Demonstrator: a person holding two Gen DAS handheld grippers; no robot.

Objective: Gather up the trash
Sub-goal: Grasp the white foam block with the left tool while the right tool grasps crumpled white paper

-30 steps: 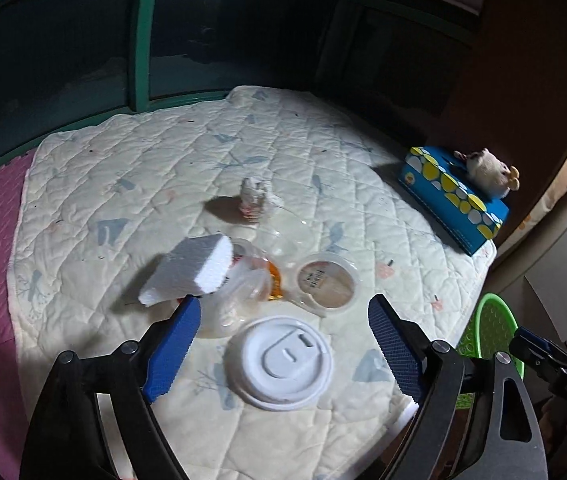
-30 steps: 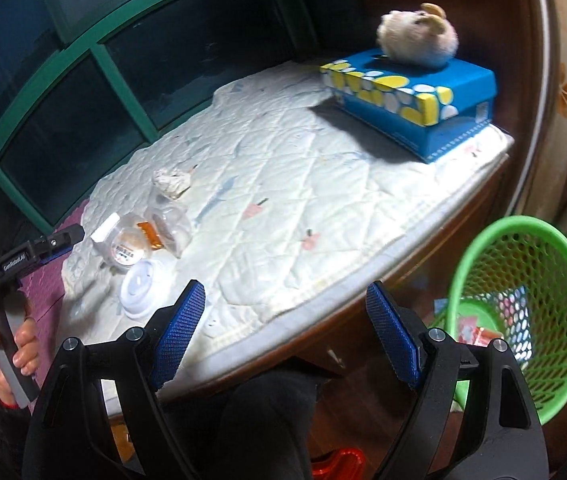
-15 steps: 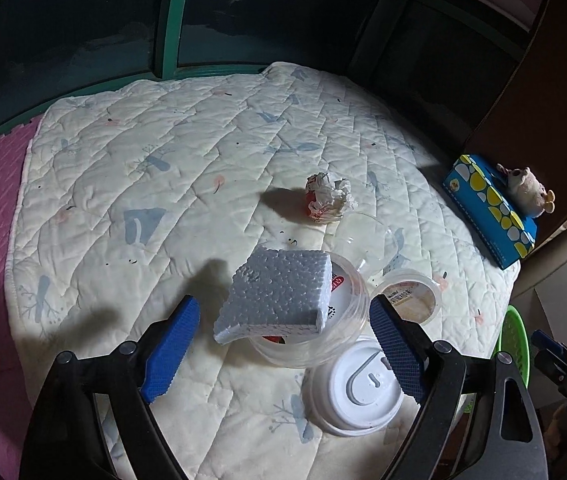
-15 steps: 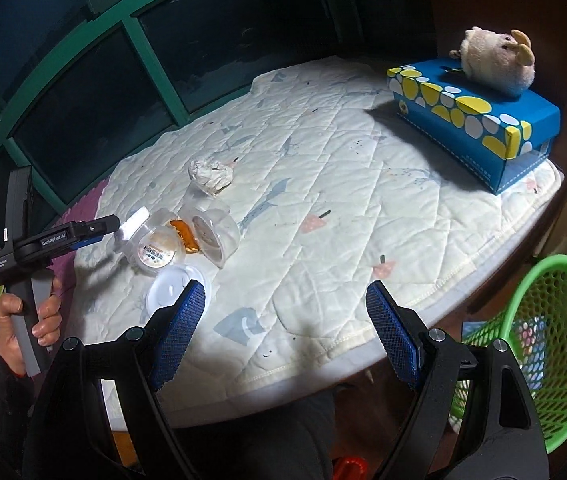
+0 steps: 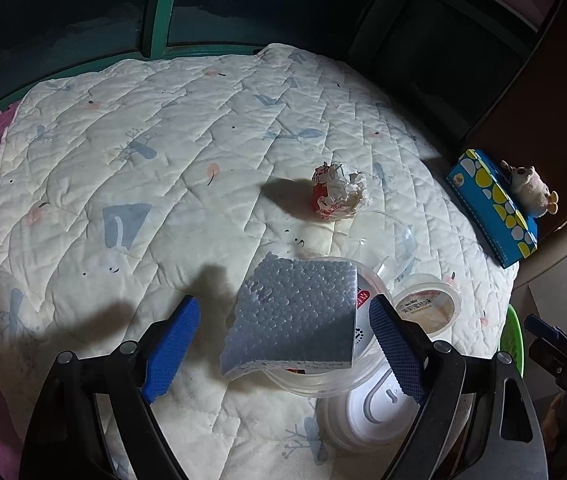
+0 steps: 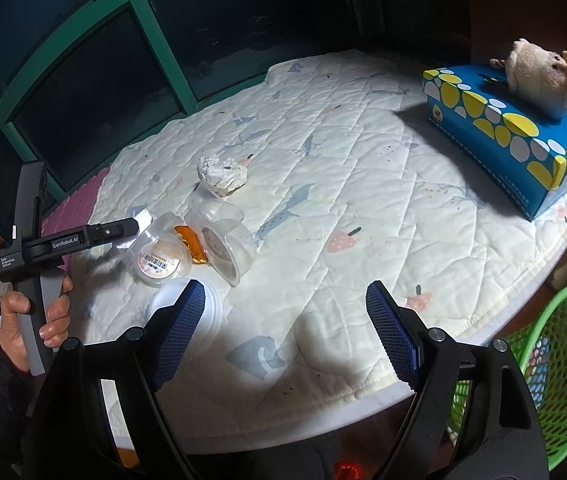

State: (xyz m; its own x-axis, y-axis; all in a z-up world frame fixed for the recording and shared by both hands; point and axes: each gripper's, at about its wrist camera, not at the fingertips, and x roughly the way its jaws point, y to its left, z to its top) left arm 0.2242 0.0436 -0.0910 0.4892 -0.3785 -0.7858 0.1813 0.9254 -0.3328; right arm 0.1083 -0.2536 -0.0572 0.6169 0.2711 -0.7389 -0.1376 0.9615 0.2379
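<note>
White styrofoam slab (image 5: 295,318) sits between my left gripper (image 5: 283,344) fingers, propped on the rim of a clear plastic tub (image 5: 323,376) on the quilt (image 5: 163,160). Left jaws spread wide, not touching the foam; nothing held. Right gripper (image 6: 289,334) also wide open and empty, hovering over the quilt's near edge, well apart from the litter.

Risks, my judgement: foam is light and only leaning on the tub, so a one-sided touch could flip it off or tip the tub. Squeezing hard may crumble it. The white lid (image 5: 375,412) lies just beside the right finger and could get nudged.

Orientation: slab is tilted, its broad face up toward the camera, low end nearest me. It reads almost square, so no sure long axis.

Crumpled paper ball (image 5: 339,192) lies further out. Green basket (image 6: 555,372) stands off the quilt, at right.
</note>
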